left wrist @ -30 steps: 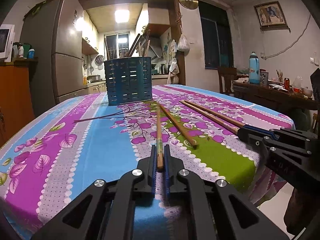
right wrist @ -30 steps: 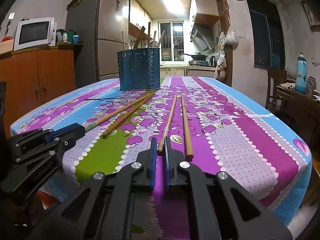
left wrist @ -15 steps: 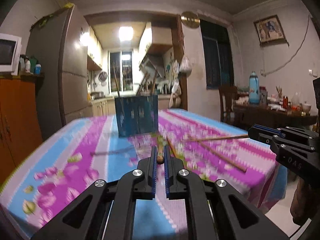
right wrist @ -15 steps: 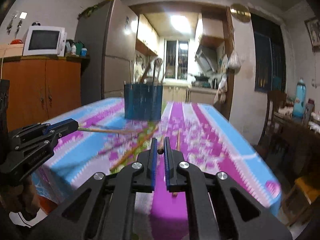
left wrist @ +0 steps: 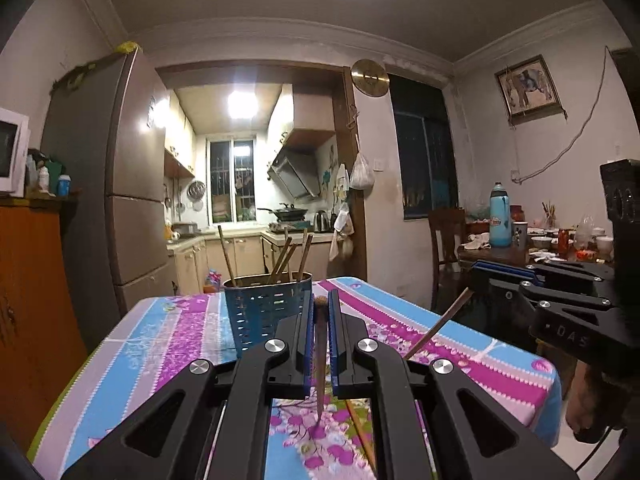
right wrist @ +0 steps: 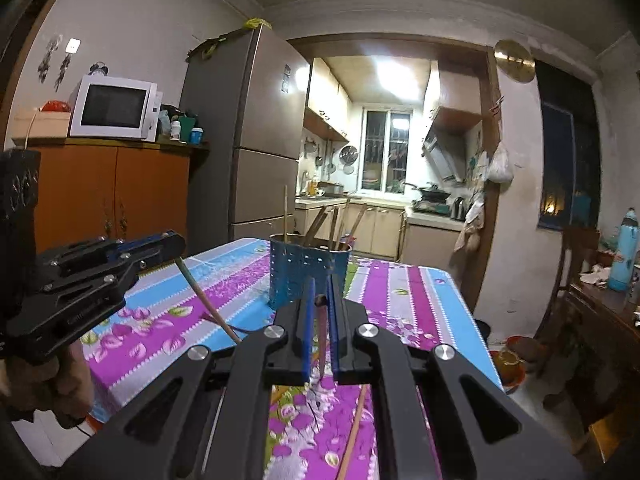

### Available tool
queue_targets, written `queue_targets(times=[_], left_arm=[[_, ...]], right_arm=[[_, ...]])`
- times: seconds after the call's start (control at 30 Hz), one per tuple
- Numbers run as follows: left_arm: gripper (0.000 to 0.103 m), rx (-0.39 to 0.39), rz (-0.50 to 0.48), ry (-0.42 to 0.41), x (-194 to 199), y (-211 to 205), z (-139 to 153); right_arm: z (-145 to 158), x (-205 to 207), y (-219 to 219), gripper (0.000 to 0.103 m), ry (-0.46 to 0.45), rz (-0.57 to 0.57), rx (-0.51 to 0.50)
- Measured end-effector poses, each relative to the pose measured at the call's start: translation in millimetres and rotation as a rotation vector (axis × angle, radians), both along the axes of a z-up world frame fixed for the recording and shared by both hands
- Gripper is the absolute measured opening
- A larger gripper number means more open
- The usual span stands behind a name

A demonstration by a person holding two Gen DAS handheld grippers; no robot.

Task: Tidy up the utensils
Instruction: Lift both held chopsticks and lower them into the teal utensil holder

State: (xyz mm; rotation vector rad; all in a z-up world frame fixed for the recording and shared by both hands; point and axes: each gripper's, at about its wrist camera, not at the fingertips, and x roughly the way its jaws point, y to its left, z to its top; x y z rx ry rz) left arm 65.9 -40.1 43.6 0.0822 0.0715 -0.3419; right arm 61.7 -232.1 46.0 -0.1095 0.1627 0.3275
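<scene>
Jaws of the left gripper [left wrist: 320, 312] are clenched on a wooden chopstick [left wrist: 320, 356], which hangs nearly upright between the blue pads, its lower tip above the flowered cloth of the bench [left wrist: 160, 344]. Jaws of the right gripper [right wrist: 320, 300] are likewise clamped on a second chopstick [right wrist: 321, 336], also pointing down toward the cloth. In the left wrist view the right gripper [left wrist: 476, 276] shows at the right edge with its chopstick [left wrist: 436, 326] slanting down to the left; in the right wrist view the left gripper [right wrist: 176, 246] shows at the left edge with its chopstick [right wrist: 208, 300] slanting down to the right. Both tools are raised above the bench. The blue perforated holder [left wrist: 266, 312] stands upright on the bench beyond the jaws, with several chopsticks leaning inside it. Two more chopsticks [right wrist: 354, 432] lie flat on the cloth below the grippers
</scene>
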Motion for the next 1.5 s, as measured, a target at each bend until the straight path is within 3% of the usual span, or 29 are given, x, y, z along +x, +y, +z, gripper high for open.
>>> queue_targets(times=[0.43, 0.83, 1.27, 1.5], left_arm=[[0.008, 0.012, -0.026, 0.052, 42.3, 2.6, 32.2], [0.008, 0.018, -0.008, 0.03, 53.3, 18.1, 79.3], [0.008, 0.002, 0.008, 0.012, 86.0, 25.9, 144.9], [0.008, -0.016, 0.019, 0.013, 108.8, 29.7, 168.2]], right_arm=[[49.9, 47.5, -2.5, 0.005, 0.079, 0.064, 0.03], [79.6, 68.7, -2.1, 0.005, 0.056, 0.09, 0.053], [155.0, 101.4, -8.1, 0.005, -0.019, 0.085, 0.087], [183.4, 138.3, -9.7, 0.005, -0.003, 0.072, 0.105]])
